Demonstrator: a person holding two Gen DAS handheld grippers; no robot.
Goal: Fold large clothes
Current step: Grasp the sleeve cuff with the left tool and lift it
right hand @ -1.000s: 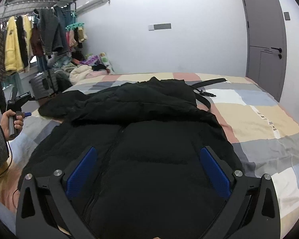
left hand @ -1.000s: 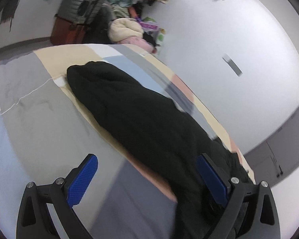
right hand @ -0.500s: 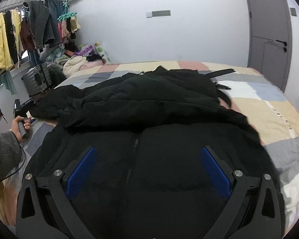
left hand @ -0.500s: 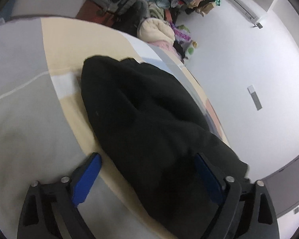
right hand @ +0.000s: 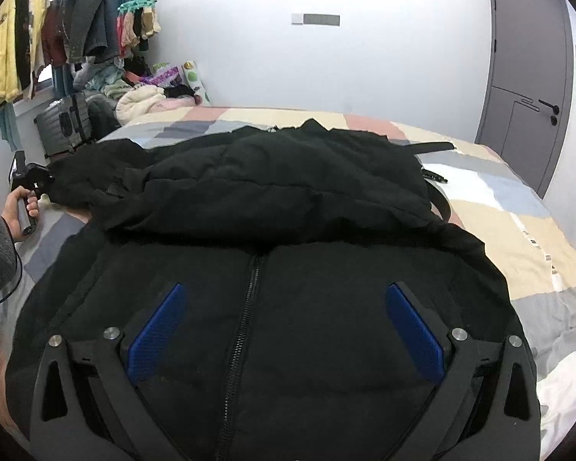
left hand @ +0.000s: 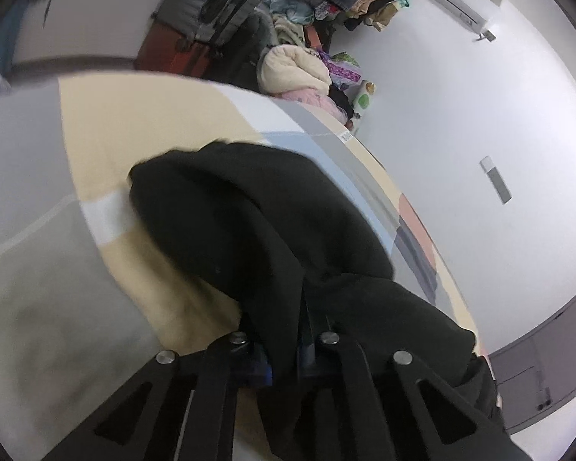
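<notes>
A large black padded jacket (right hand: 288, 269) lies spread over the middle of the bed (right hand: 526, 238), front side up, with its closed zipper (right hand: 245, 307) running down the centre toward the near edge. A sleeve (right hand: 249, 184) is folded across the upper body of the jacket, reaching from the right side toward the left edge of the bed, where its end bunches up. A dark belt (right hand: 434, 176) trails from under the jacket toward the right side of the bed.

The left gripper (left hand: 284, 361) has its blue pads drawn together on the fabric of the sleeve end (left hand: 257, 238), pinching a fold of it just above the patchwork cover near the left edge. In the right wrist view, this gripper (right hand: 38, 182) shows at the left edge of the bed, held by the person's left hand (right hand: 19, 207).

The right gripper (right hand: 284, 330) hovers over the lower front of the jacket near the near edge, its blue pads (right hand: 155, 334) spread wide apart on either side of the zipper, holding nothing.

Beyond the bed's far left corner stand a grey suitcase (right hand: 63, 123), a pile of bedding (right hand: 142, 101) and clothes on a hanging rail (right hand: 57, 34). A grey door (right hand: 526, 84) stands by the right wall.
</notes>
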